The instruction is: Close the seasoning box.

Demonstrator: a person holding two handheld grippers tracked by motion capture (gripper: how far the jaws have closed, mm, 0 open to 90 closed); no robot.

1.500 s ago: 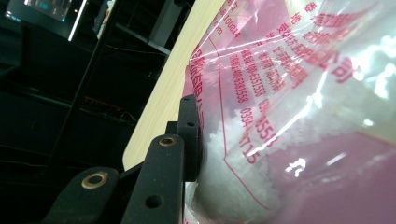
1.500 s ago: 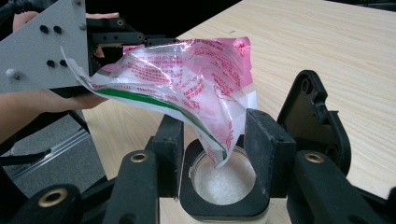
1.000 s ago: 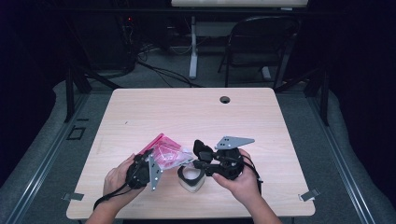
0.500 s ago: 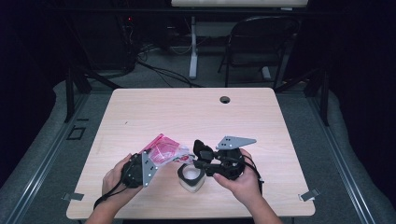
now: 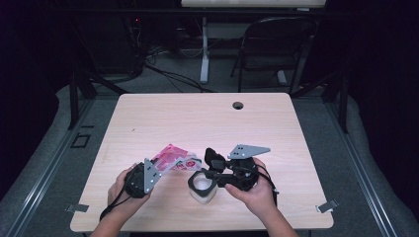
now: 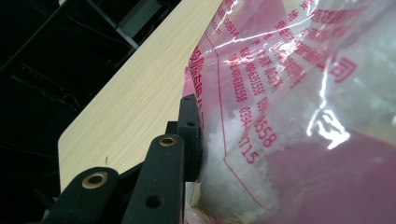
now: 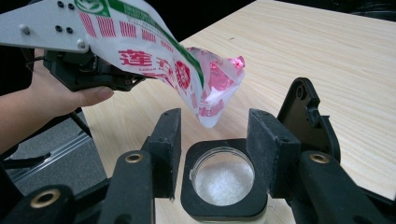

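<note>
Dark room, cables and a folding chair (image 5: pixel 276 49) behind a pale wooden table (image 5: pixel 197 118), and from the high view both hands are working near the front edge. The left gripper (image 5: pixel 148 174) is clamped on a pink printed bag (image 5: pixel 173 157), which tilts toward a small square jar (image 5: pixel 201 186) with a black rim, and the right gripper (image 5: pixel 210 170) brackets that jar. Over to the left gripper view: one black jaw presses into the clear film of the bag (image 6: pixel 289 102), white granules bunched just behind it, so that grip is holding. Now the right gripper view: the jar (image 7: pixel 224 179) sits between the jaws with a gap on either side. They have just been opening, and the pads are not pressing. White crystals lie in the jar, and the bag's (image 7: pixel 187 70) open corner hangs just above its mouth. My read is that the bag is light, limp and slick, best pinched at the upper edge so its contents slide down. The jar looks rigid but easy to tip, so hold its flat sides.
</note>
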